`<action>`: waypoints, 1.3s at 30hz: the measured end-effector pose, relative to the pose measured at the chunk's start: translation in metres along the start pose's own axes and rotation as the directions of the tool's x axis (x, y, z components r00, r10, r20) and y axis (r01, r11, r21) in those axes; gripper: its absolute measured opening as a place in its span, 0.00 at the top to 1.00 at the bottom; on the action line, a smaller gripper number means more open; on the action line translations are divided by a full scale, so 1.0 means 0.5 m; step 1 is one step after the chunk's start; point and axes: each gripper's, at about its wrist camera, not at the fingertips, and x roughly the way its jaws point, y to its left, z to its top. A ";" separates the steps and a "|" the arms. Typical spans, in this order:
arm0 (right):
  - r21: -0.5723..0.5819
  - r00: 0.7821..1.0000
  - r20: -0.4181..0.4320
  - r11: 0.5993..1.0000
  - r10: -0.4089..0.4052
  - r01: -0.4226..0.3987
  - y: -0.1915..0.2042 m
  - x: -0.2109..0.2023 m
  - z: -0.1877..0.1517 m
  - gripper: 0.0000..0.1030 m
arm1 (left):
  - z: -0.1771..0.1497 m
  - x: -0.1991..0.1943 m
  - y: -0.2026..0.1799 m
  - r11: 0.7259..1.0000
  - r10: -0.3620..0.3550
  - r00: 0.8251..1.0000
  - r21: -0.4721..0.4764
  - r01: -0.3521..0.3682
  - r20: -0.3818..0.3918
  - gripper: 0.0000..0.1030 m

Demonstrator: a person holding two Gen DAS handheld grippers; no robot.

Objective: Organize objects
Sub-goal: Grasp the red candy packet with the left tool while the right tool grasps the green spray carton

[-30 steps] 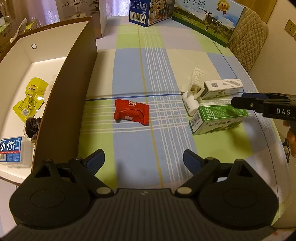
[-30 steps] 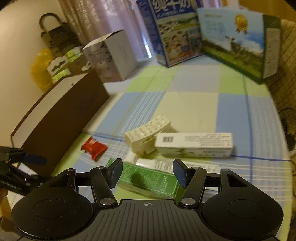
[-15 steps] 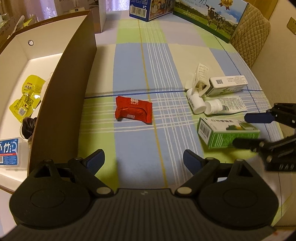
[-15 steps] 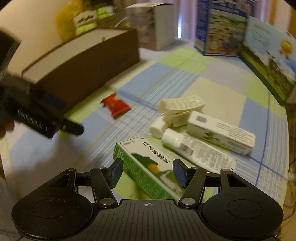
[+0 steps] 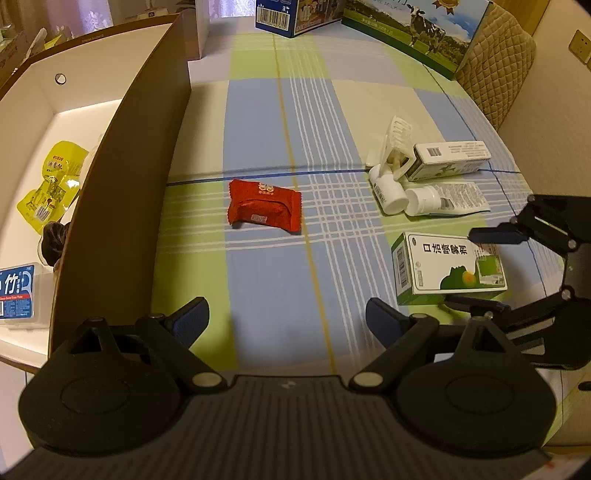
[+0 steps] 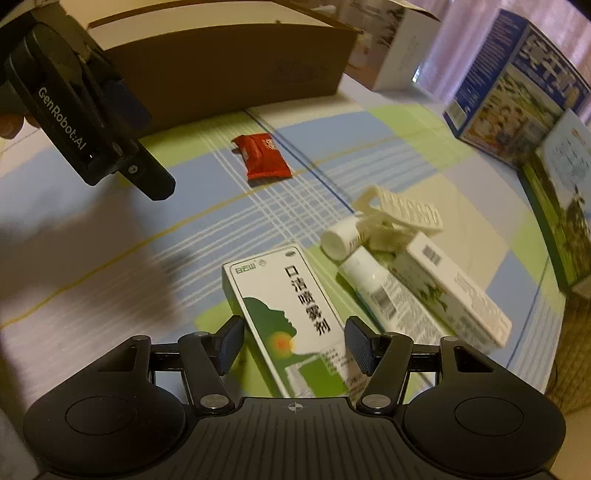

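Observation:
A green-and-white spray box [image 6: 280, 295] lies flat on the checked tablecloth. My right gripper [image 6: 295, 343] is open and straddles its near end, one pad on each side with a thin gap. The left wrist view shows the same: the right gripper [image 5: 480, 271] around the box [image 5: 448, 266]. A red snack packet [image 5: 264, 205] lies mid-table ahead of my left gripper [image 5: 286, 319], which hovers wide open with nothing in it. In the right wrist view the left gripper [image 6: 155, 184] hangs at upper left, near the red packet [image 6: 264, 157].
A brown cardboard box [image 5: 122, 184] with a white inside stands at the left, holding yellow pouches [image 5: 51, 184] and a blue pack [image 5: 16, 291]. Beyond the spray box lie a white clip [image 5: 395, 144], a white carton [image 5: 450, 160] and two white tubes [image 5: 439, 199]. Milk cartons [image 5: 417, 26] line the far edge.
My right gripper rolled and came down from above the spray box until its fingers straddled it. The box now lies a little farther from the tubes. My left gripper has barely moved.

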 end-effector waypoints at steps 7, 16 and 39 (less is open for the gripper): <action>0.057 0.998 -0.026 0.997 0.055 -0.053 -0.026 0.032 0.008 0.39 | -0.006 0.002 -0.003 1.000 0.002 1.000 0.001 -0.002 -0.005 0.13; 0.311 0.995 -0.018 0.946 0.101 -0.090 -0.048 -0.003 -0.025 0.49 | 0.004 0.012 -0.005 1.000 0.012 1.000 0.014 -0.011 -0.006 0.13; 0.712 0.992 -0.084 0.692 -0.090 0.123 -0.096 -0.111 -0.196 0.49 | 0.159 0.151 -0.006 0.989 0.088 0.995 0.125 -0.082 -0.038 0.48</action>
